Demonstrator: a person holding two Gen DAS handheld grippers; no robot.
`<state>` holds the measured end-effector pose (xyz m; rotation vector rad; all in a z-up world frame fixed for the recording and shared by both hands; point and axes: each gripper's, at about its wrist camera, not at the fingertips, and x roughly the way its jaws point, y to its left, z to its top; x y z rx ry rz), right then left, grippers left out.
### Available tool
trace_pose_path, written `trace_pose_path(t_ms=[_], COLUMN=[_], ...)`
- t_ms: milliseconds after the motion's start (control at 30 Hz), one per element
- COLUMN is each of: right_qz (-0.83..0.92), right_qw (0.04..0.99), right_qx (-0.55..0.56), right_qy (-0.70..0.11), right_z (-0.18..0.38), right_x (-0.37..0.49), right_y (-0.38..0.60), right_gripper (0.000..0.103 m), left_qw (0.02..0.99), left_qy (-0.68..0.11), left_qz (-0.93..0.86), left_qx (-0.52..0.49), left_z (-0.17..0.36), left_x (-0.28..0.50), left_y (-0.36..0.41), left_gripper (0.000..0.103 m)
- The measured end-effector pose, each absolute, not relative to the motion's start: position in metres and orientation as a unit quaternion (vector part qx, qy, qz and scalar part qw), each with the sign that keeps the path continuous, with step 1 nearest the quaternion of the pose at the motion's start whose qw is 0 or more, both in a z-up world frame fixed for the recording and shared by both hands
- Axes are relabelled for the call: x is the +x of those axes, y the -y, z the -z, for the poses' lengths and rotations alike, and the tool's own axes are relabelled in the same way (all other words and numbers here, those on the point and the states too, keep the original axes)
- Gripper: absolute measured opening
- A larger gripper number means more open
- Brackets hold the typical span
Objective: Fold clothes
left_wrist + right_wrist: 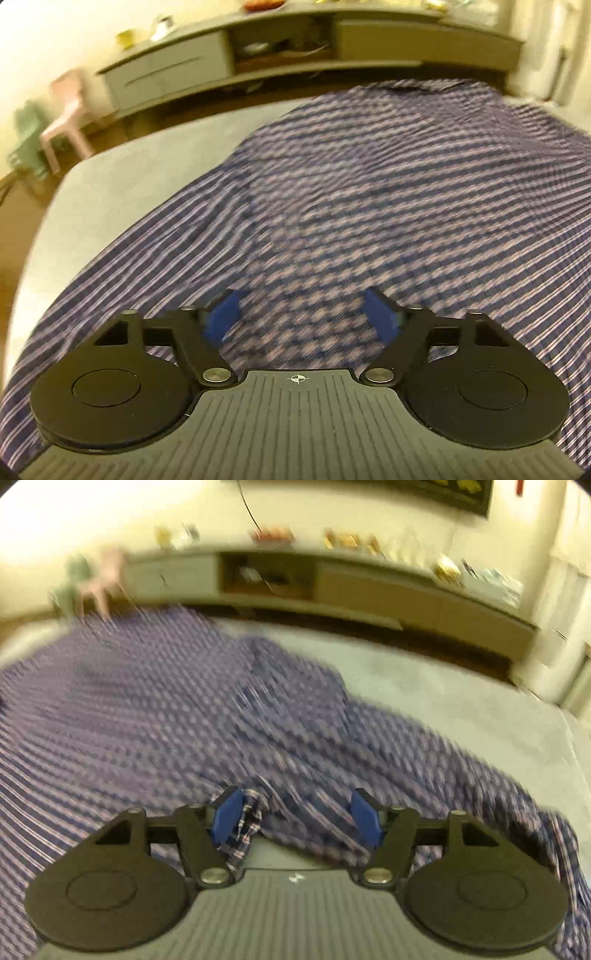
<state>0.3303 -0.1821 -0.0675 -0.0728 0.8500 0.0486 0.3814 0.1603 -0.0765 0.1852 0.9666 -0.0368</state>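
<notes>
On the grey bed [110, 177] a striped shirt [369, 184] is spread flat, so that its edges can be reached for folding; the left gripper [301, 317] is held low above the cloth, jaws apart and empty; the right gripper [295, 819] is held over a bunched edge, jaws apart, a fold lying against one pad, seemingly unpinched in the blur.

A grey bed [122, 177] carries a blue-and-white striped garment [369, 192] spread wide over most of its top. The garment lies mostly flat toward the left edge and bunches into folds toward the right, where bare grey surface shows up to the far right corner.
</notes>
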Motion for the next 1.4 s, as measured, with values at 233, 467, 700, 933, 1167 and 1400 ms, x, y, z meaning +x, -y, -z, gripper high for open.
trace_pose_path(t_ms=[233, 467, 700, 933, 1167, 1400], right_qz=[0.12, 0.151, 0.169, 0.182, 0.106, -0.088], right_qw=[0.927, 0.92, 0.911, 0.905, 0.877, 0.8], right_qx=[0.026, -0.01, -0.055, -0.126, -0.457, -0.588], right_qy=[-0.354, -0.362, -0.372, -0.363, -0.103, -0.082], right_z=[0.019, 0.052, 0.072, 0.077, 0.056, 0.108], right_x=[0.245, 0.193, 0.203, 0.229, 0.2, 0.152], right_y=[0.27, 0.312, 0.322, 0.315, 0.196, 0.107], right_gripper=[0.082, 0.09, 0.084, 0.001, 0.002, 0.067], left_qw=[0.893, 0.899, 0.873, 0.853, 0.888, 0.854], left_qy=[-0.444, -0.417, -0.407, -0.405, -0.372, -0.462], left_qz=[0.011, 0.132, 0.264, 0.312, 0.267, 0.222], left_qx=[0.076, -0.001, 0.055, 0.101, 0.044, -0.085], left_z=[0.03, -0.021, -0.036, -0.035, -0.061, -0.012], left_x=[0.336, 0.297, 0.274, 0.277, 0.288, 0.302], left_y=[-0.171, -0.078, 0.072, 0.173, 0.146, 0.07], left_gripper=[0.063, 0.066, 0.069, 0.068, 0.07, 0.073])
